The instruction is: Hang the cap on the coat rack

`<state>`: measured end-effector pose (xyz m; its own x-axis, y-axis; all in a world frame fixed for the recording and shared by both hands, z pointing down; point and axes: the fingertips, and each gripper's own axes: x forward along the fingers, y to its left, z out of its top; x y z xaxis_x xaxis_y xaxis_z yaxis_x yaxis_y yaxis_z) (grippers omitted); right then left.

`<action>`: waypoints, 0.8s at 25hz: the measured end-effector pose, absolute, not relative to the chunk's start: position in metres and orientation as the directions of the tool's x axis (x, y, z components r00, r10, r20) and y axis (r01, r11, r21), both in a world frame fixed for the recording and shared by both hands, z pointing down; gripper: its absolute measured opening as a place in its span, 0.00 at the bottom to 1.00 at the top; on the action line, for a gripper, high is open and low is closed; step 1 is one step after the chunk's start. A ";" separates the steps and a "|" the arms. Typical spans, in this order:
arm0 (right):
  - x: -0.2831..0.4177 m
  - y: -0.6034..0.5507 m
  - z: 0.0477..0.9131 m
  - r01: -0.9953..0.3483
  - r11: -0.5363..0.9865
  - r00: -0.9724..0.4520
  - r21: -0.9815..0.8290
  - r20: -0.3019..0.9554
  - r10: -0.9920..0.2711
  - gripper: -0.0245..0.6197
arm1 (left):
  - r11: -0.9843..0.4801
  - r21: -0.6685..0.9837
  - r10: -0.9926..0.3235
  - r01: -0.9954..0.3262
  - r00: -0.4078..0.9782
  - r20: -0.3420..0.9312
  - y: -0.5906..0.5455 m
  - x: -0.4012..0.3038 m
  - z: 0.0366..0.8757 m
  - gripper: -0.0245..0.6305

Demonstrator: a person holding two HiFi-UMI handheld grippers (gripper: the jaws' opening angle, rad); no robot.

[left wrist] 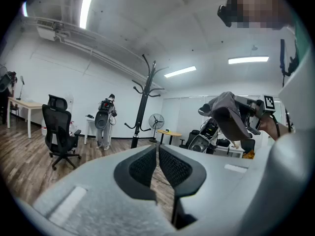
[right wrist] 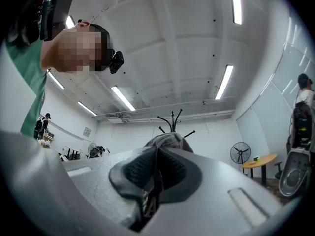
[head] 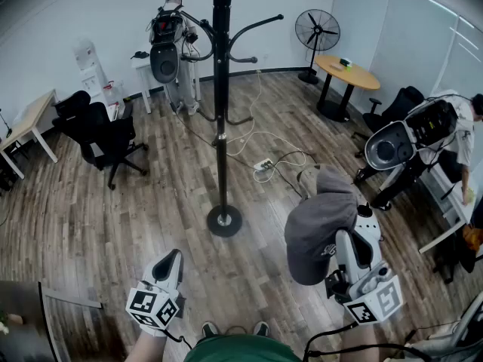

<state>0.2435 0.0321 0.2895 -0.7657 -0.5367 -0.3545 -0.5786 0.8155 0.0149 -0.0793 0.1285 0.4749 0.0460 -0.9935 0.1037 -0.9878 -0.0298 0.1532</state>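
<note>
The cap (head: 321, 228) is clamped between the fingers (right wrist: 135, 171) of the right gripper (right wrist: 156, 154) and is held up at about 4 o'clock from the base of the coat rack (head: 220, 89), well apart from it. The left gripper (left wrist: 157, 154) is carried at about 7 o'clock from that base, its fingers drawn together on nothing. The carry toward the rack is judged to be the step in hand. Next, the cap would have to be brought closer, raised to a hook, slipped over it, and only then released.
</note>
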 end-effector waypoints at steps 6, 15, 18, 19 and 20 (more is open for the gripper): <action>0.276 0.026 0.291 -0.557 0.830 -0.779 0.022 -0.361 -0.513 0.07 | 0.023 0.140 -0.994 -0.990 -0.008 0.105 0.138 -0.052 0.469 0.08; 0.304 0.007 0.284 -0.458 0.889 -0.813 -0.014 -0.398 -0.425 0.07 | 0.133 0.121 -0.988 -0.984 -0.123 0.090 0.155 -0.015 0.459 0.08; 0.303 -0.005 0.289 -0.435 0.900 -0.822 -0.026 -0.395 -0.409 0.07 | 0.163 0.118 -0.983 -0.980 -0.151 0.104 0.161 -0.011 0.464 0.08; 0.303 -0.008 0.291 -0.430 0.902 -0.824 -0.030 -0.395 -0.406 0.07 | 0.172 0.116 -0.981 -0.978 -0.159 0.110 0.162 -0.011 0.467 0.08; 0.302 -0.012 0.292 -0.427 0.904 -0.825 -0.031 -0.395 -0.403 0.07 | 0.180 0.115 -0.979 -0.977 -0.167 0.115 0.162 -0.013 0.468 0.08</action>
<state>0.3020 -0.0118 0.2920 -0.8253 -0.4033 -0.3953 -0.4266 0.9039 -0.0314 -0.0128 0.1624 0.4683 -0.1672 -0.9792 0.1153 -0.9769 0.1803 0.1147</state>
